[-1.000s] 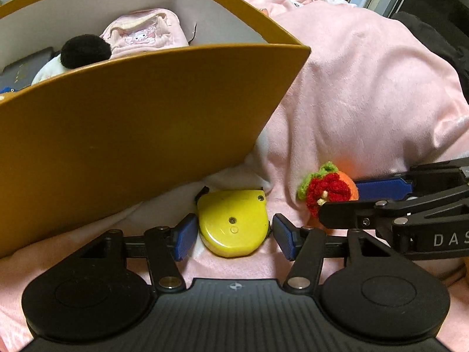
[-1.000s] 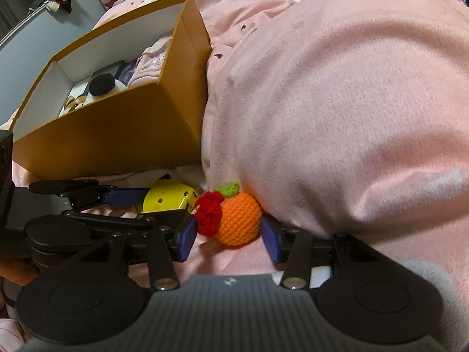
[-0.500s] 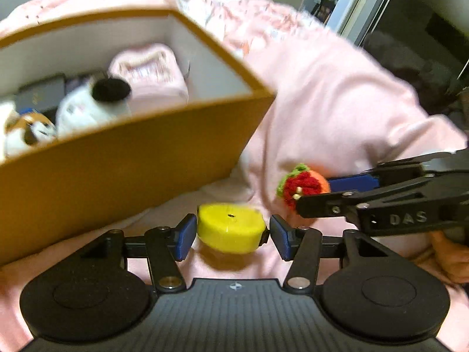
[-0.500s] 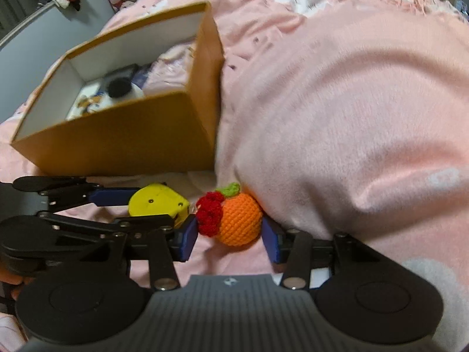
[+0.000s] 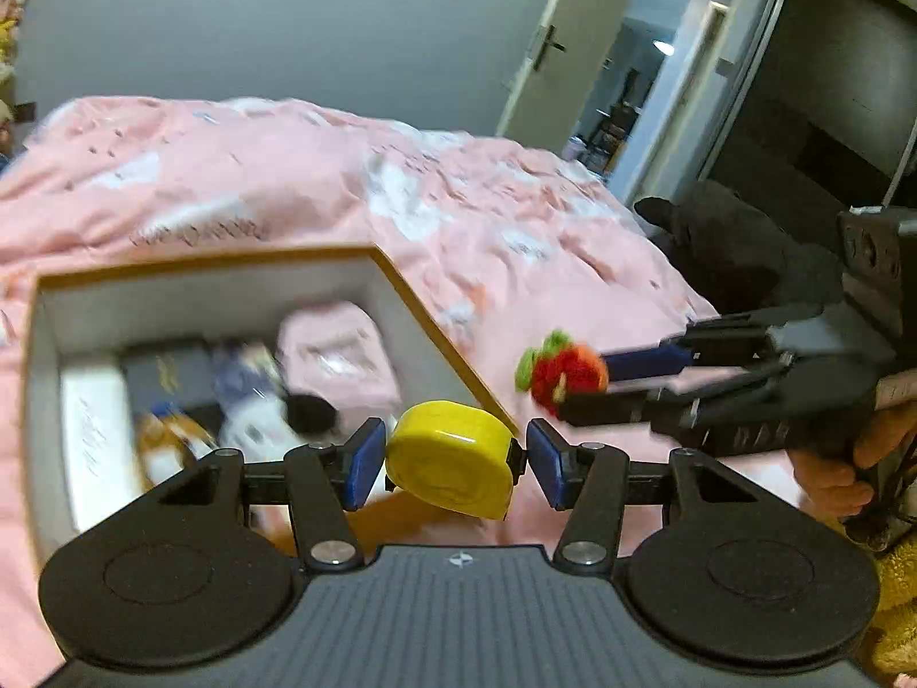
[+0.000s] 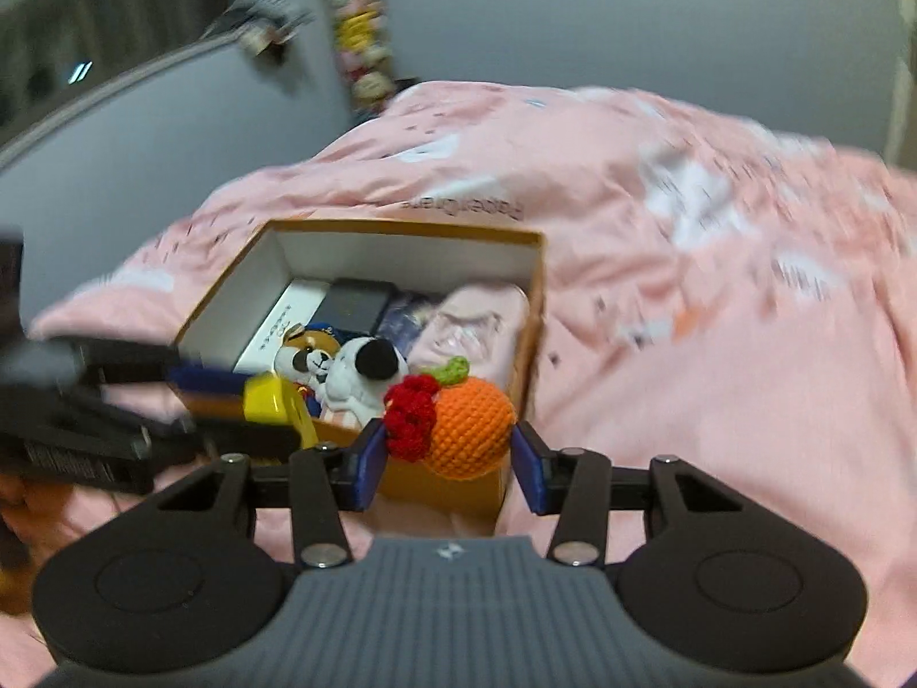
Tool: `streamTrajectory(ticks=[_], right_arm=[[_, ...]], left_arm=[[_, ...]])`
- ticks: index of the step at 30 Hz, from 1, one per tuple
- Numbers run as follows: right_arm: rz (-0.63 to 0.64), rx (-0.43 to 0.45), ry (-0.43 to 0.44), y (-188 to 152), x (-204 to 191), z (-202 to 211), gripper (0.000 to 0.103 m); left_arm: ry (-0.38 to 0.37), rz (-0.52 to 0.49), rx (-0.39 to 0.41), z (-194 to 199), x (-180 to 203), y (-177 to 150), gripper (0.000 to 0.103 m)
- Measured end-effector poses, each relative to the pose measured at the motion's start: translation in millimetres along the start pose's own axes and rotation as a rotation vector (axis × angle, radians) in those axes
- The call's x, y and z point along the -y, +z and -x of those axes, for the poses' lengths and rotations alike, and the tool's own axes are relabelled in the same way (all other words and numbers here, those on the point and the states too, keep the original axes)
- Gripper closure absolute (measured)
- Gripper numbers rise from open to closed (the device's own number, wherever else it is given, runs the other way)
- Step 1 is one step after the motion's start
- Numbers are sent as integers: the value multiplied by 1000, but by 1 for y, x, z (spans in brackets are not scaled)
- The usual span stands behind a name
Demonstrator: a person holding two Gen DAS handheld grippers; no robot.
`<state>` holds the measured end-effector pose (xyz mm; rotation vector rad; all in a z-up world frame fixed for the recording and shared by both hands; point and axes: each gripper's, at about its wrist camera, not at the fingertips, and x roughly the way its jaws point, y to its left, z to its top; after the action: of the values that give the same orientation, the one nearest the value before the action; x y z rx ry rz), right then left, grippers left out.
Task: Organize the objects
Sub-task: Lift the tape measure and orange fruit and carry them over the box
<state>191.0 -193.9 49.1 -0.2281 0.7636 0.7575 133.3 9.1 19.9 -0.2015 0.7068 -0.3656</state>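
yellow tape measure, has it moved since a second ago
Yes. The yellow tape measure, clamped in the left gripper, has gone up: earlier it lay on the bedding below the orange box; now it is level with the box's rim.

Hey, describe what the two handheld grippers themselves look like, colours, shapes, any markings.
Both the left gripper and right gripper are matte black, with blue pads on the fingertips, silver pivot screws, two round discs and a ribbed grey centre plate bearing a small emblem. Seen side-on, the right gripper shows blurred pale lettering. A bare hand grips it.
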Motion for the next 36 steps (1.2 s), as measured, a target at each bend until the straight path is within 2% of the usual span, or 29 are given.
streamTrajectory(ticks=[6,13,16,23,28,31,34,36], right_arm=[[143,-164,17,34,-6,-65,54],[186,-338,9,40,-5,-125,54],[215,-388,-1,39,-7,-137,53],[281,-437,-1,41,-14,-150,52],[252,-413,14,41,-11,-138,47],[221,-297,-15,44,-6,-111,47],[94,-170,-47,44,12,-76,46],[-15,-108,-115,37,29,-64,45]], left_arm=[[18,33,-8,-10,-28,28,41],[-11,61,-65,-31,-51,33,41],[-31,69,-79,-39,-56,32,41],[-49,81,-92,-48,-64,34,41],[-63,74,-97,-54,-62,36,41],[-69,55,-108,-58,-59,36,41],[-70,49,-131,-67,-56,38,41],[-73,39,-150,-75,-50,38,41]])
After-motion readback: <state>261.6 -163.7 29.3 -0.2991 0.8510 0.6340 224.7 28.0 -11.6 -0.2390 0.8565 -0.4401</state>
